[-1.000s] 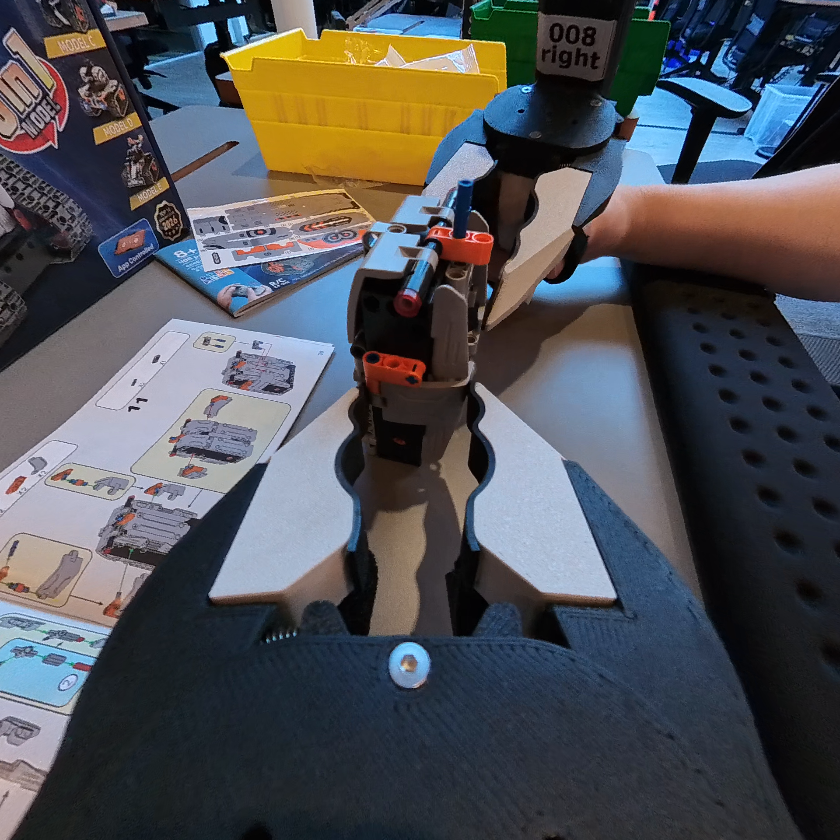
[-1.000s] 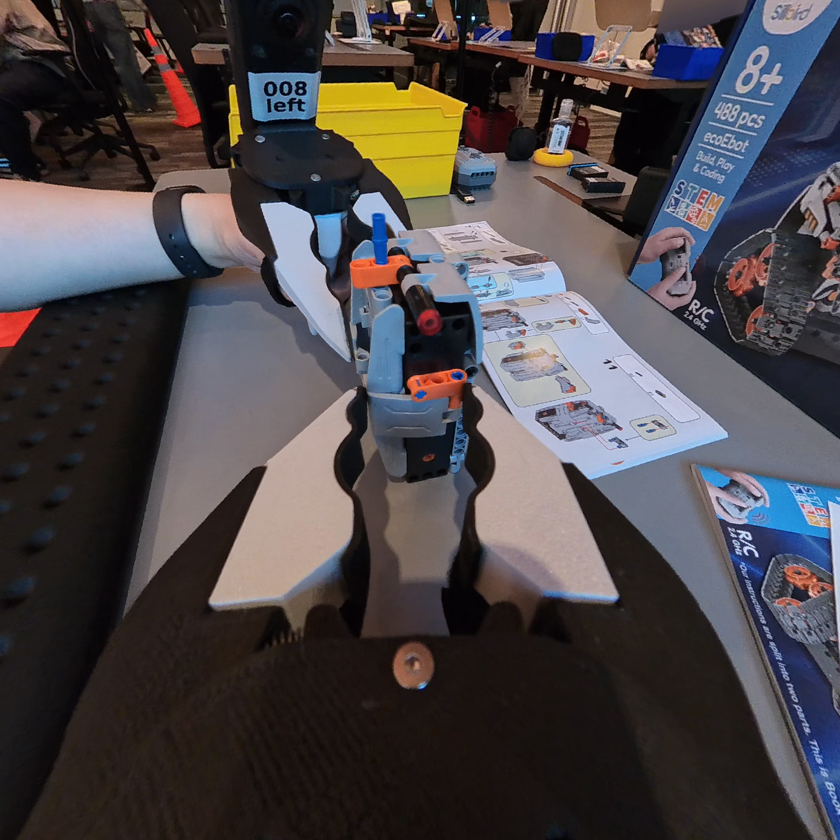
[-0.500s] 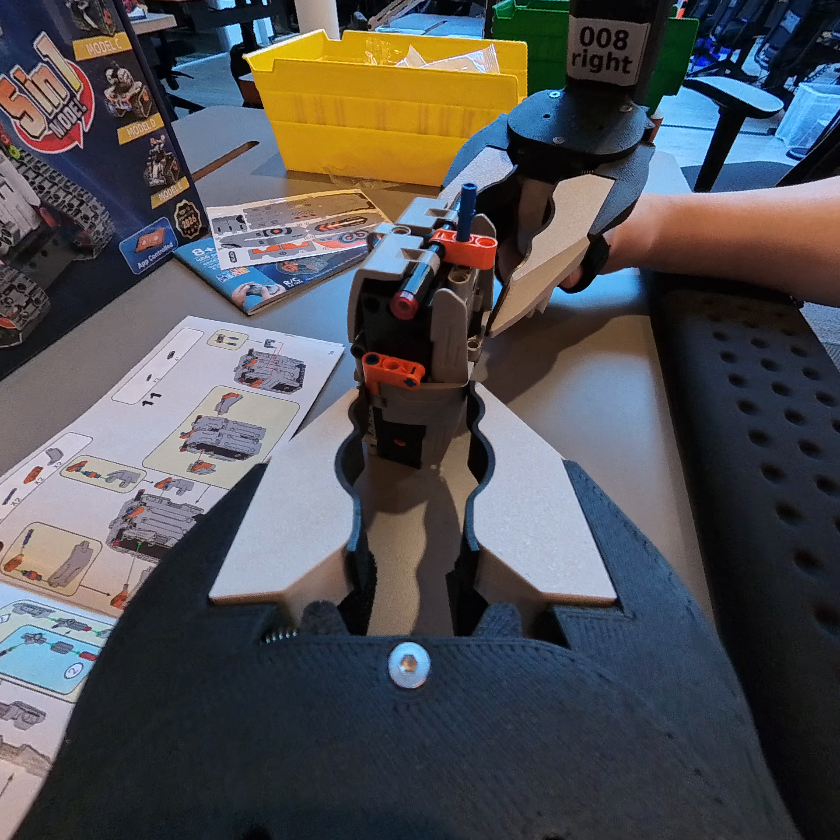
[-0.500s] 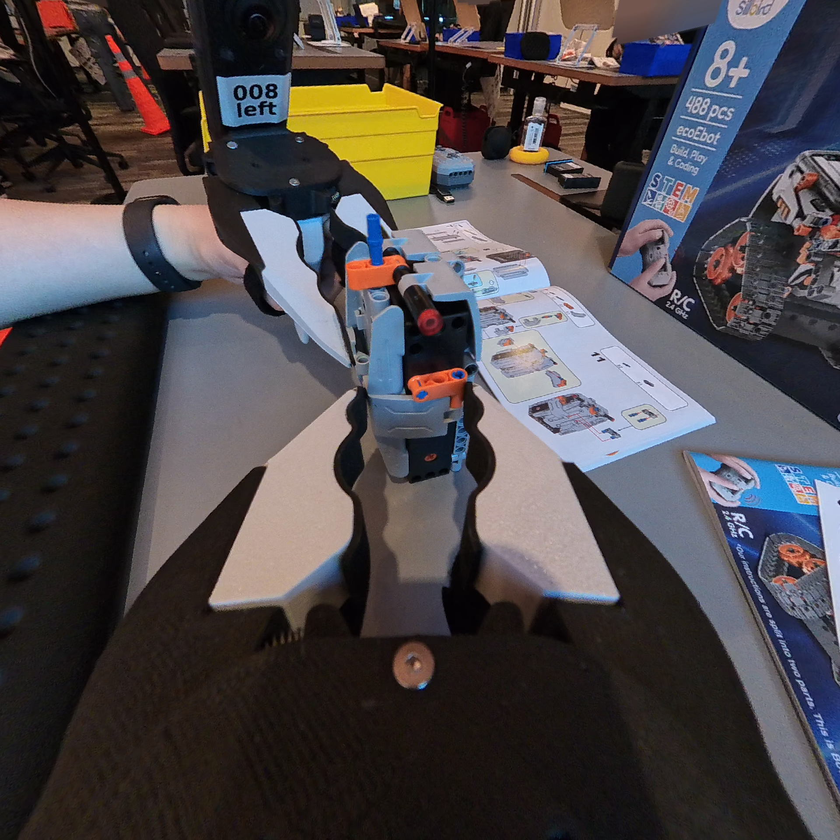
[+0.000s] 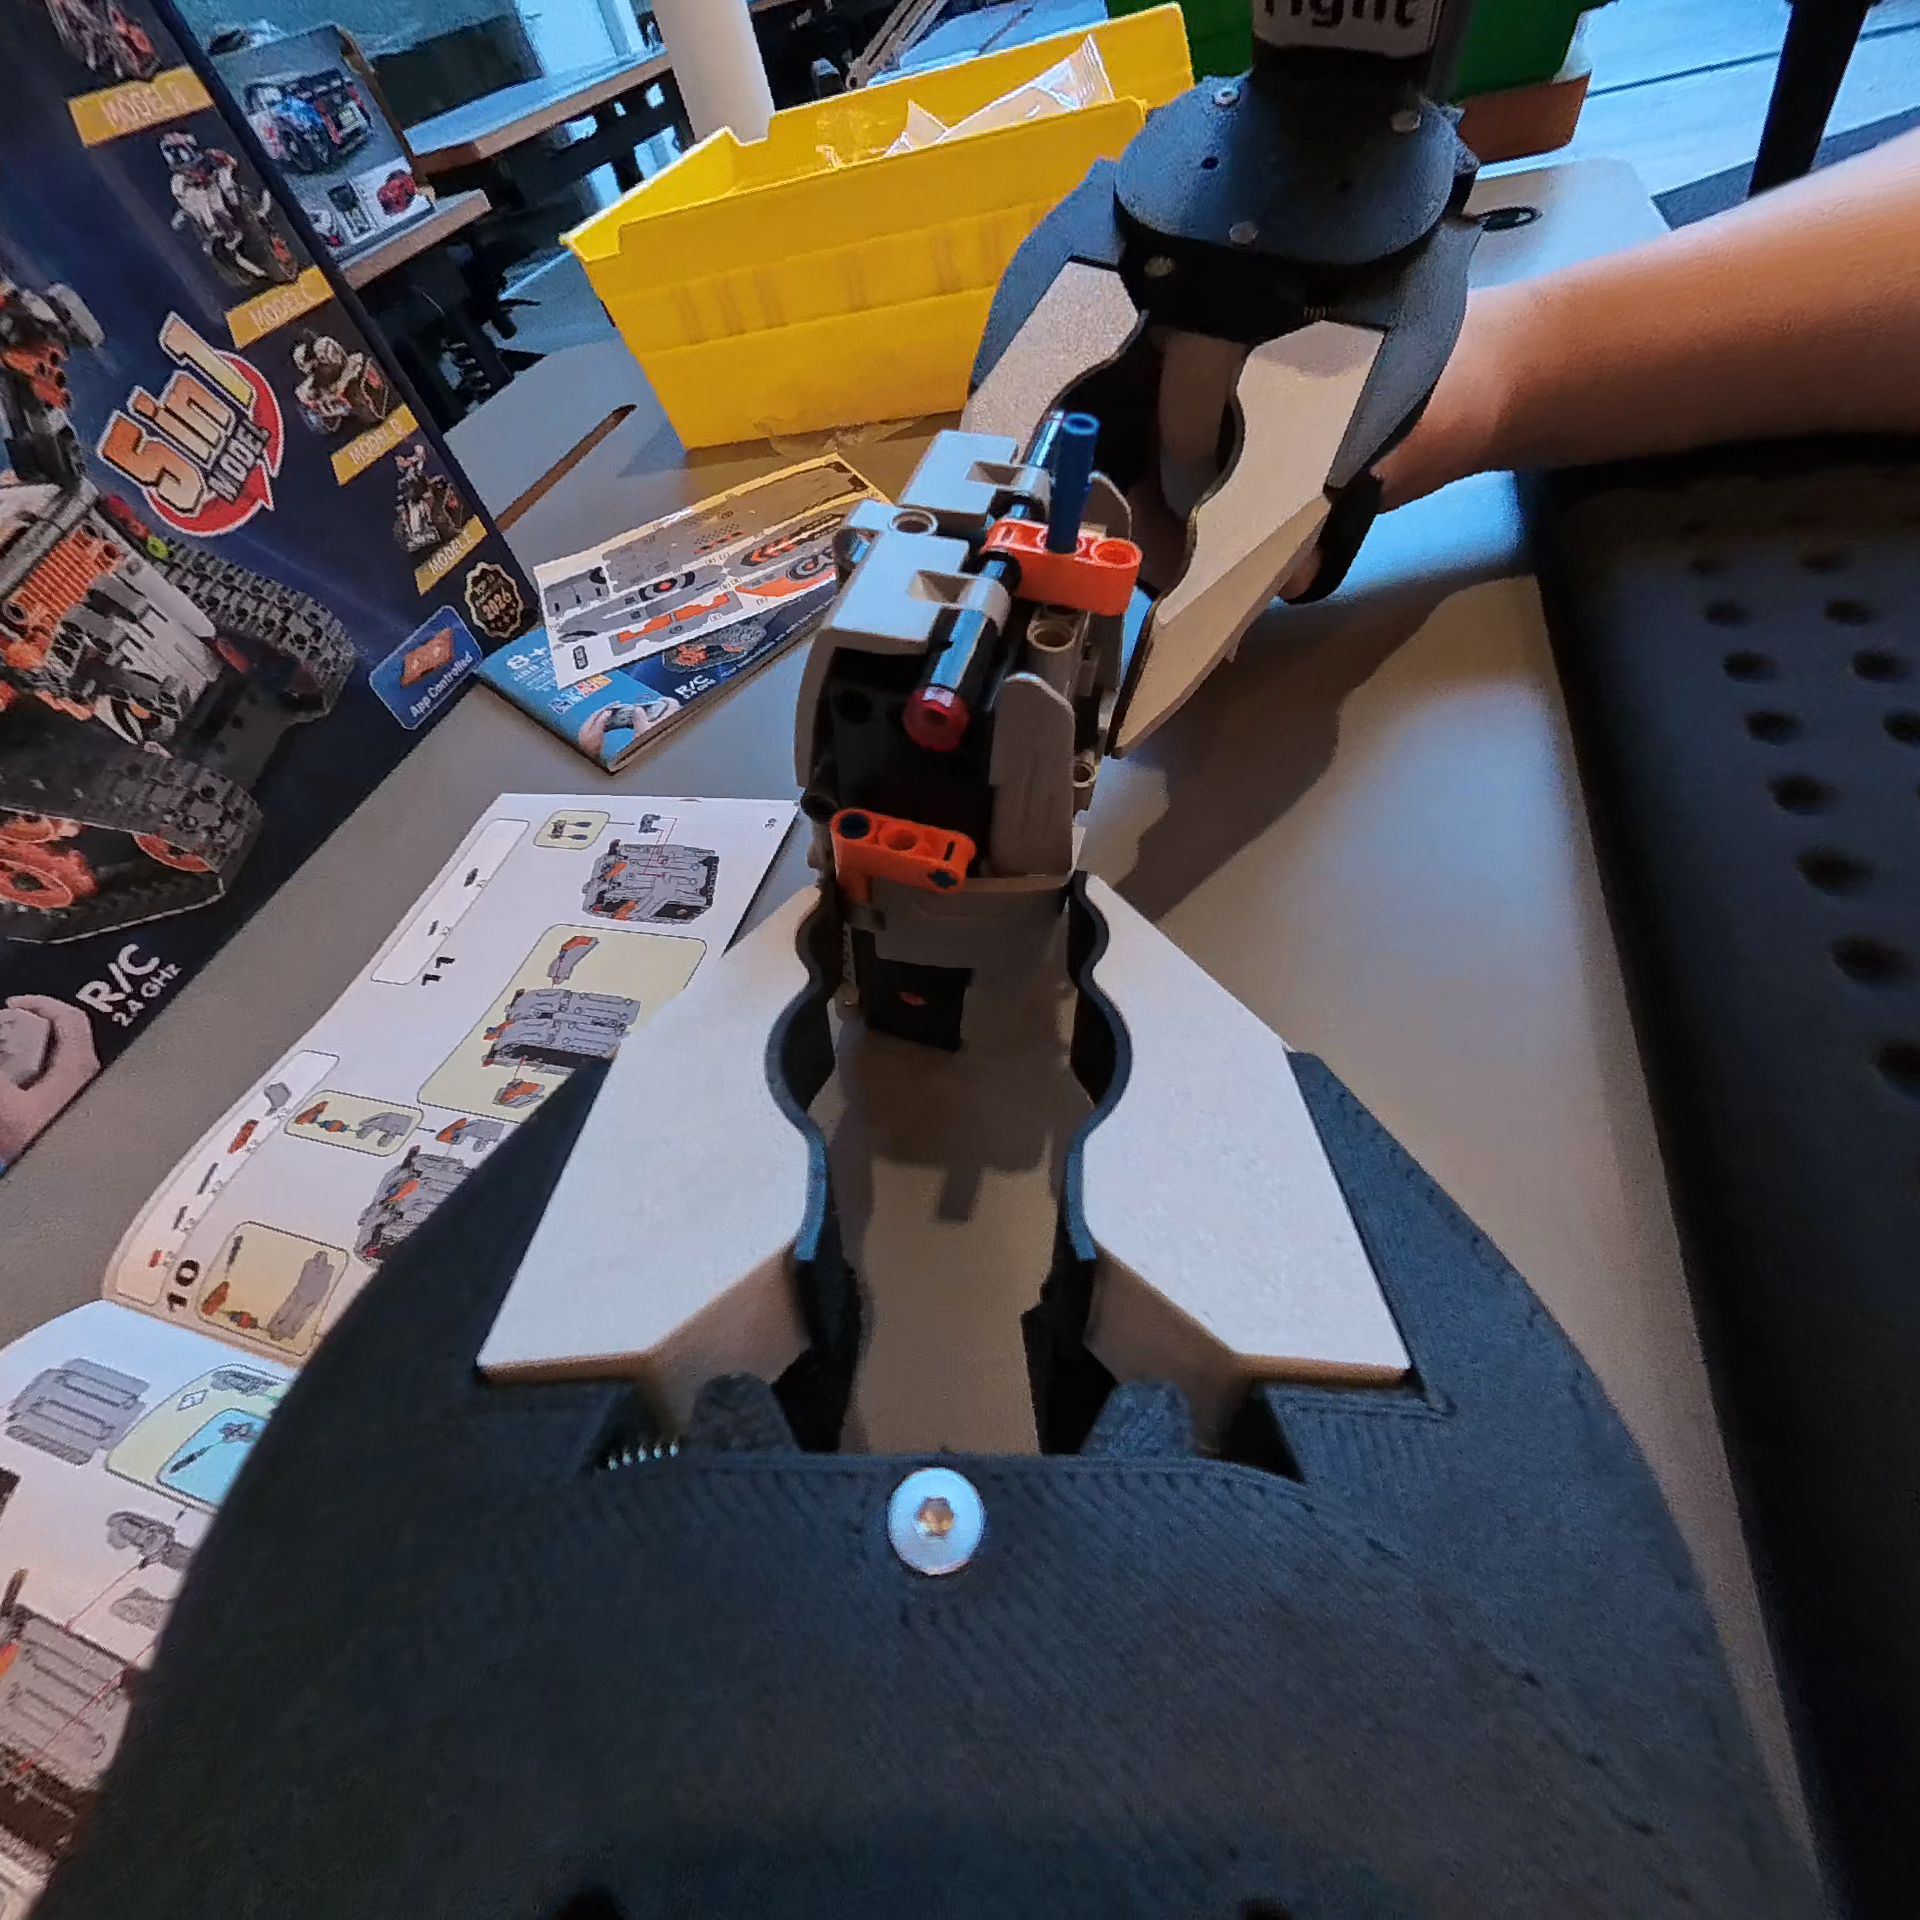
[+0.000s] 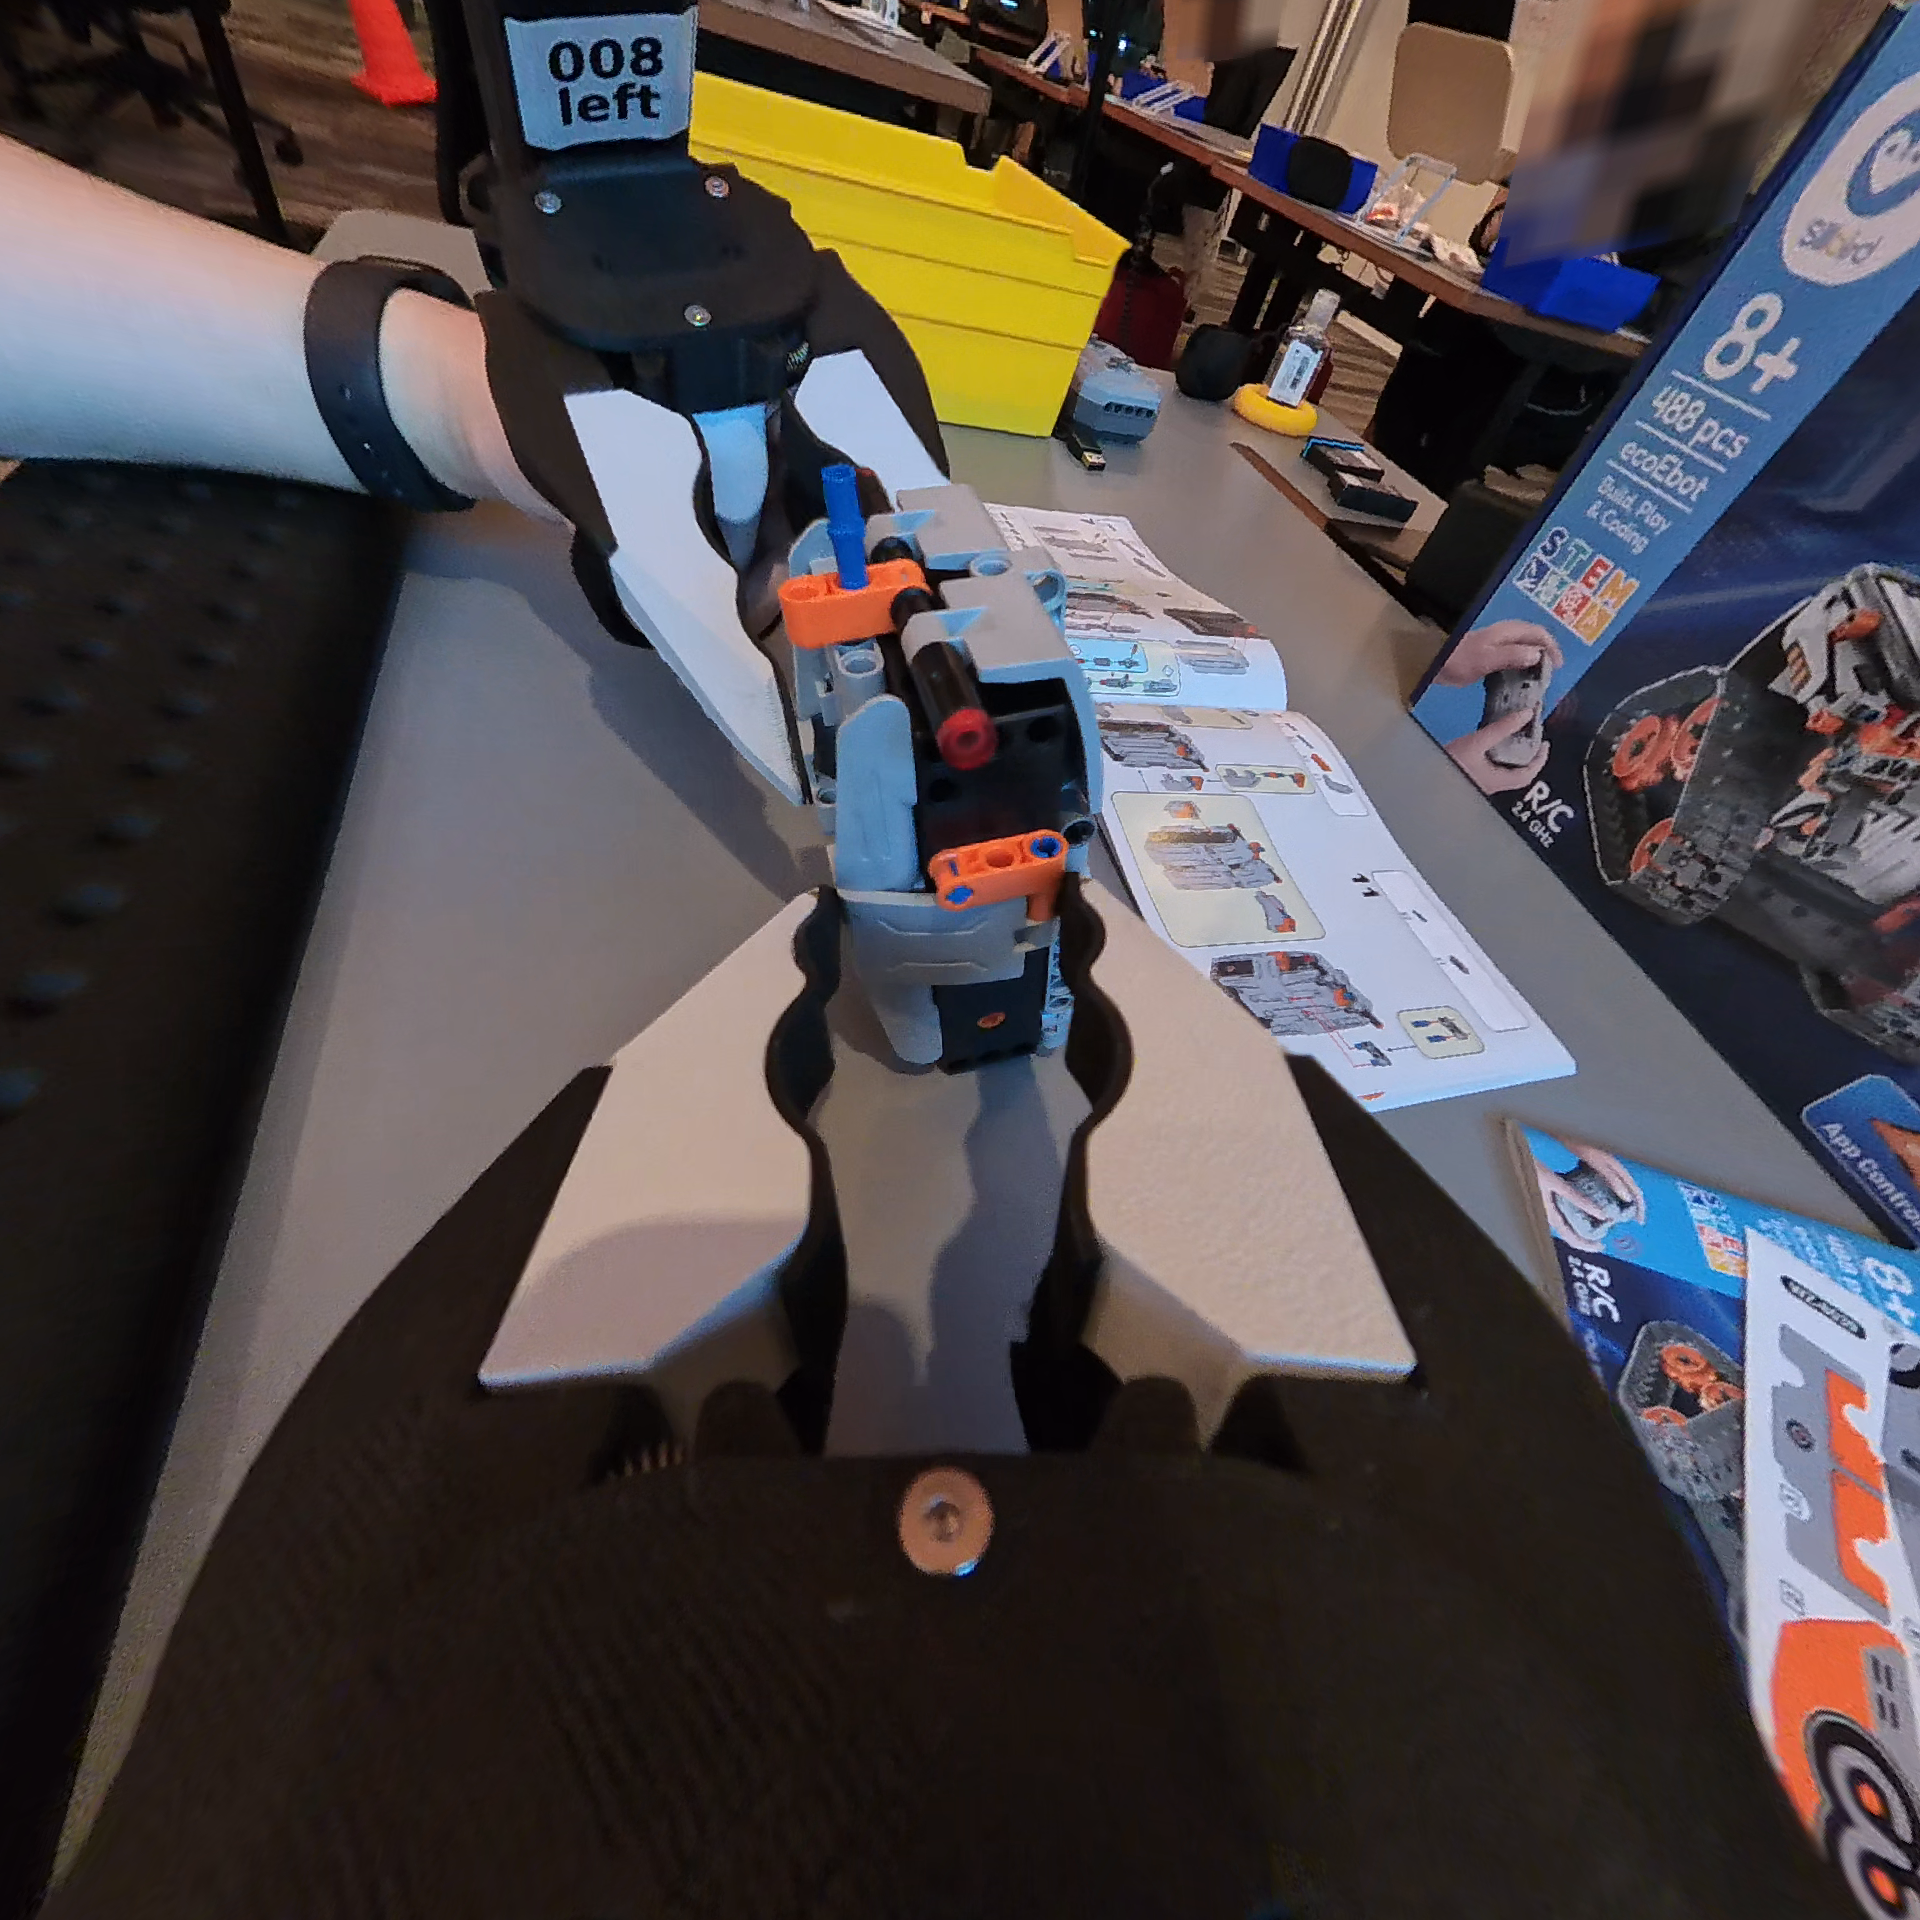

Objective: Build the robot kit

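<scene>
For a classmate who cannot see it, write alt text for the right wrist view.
The right gripper is shut on a grey, black and orange brick assembly held above a grey table, while the left gripper grips its far end. An open instruction booklet and a blue toy box lie on the right, a yellow bin behind.

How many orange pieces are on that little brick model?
2. One orange beam sits on top of the brick model, a blue pin through it; the other orange beam sits lower. More may be hidden.

Lab or workshop: rows of desks (image 6: 1382, 249), office chairs, yellow parts bin (image 5: 831, 270).
</scene>
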A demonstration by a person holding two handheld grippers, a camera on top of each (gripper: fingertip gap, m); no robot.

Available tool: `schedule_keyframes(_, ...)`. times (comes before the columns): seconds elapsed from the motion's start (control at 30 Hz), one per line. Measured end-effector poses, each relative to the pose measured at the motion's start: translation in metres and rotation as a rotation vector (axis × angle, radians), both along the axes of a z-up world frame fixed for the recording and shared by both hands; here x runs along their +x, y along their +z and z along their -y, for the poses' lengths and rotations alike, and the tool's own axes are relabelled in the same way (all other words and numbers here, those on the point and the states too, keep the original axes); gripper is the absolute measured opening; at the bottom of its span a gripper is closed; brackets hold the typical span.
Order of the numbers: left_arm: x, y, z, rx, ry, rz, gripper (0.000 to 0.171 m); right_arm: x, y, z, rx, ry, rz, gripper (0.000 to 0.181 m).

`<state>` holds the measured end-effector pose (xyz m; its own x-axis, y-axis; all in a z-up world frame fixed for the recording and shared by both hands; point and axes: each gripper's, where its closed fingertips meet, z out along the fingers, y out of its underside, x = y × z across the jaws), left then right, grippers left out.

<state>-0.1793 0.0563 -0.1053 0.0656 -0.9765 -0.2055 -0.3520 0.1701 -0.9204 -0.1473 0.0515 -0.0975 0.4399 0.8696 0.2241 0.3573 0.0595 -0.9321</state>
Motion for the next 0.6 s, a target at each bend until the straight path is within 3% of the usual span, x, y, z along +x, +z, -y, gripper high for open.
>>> schedule_keyframes(0.6,-0.0004,0.0002,-0.0035,-0.007,0.032,-0.036,0.042,-0.0014,0.0005,-0.0039,-0.007,0.008,0.005,0.041)
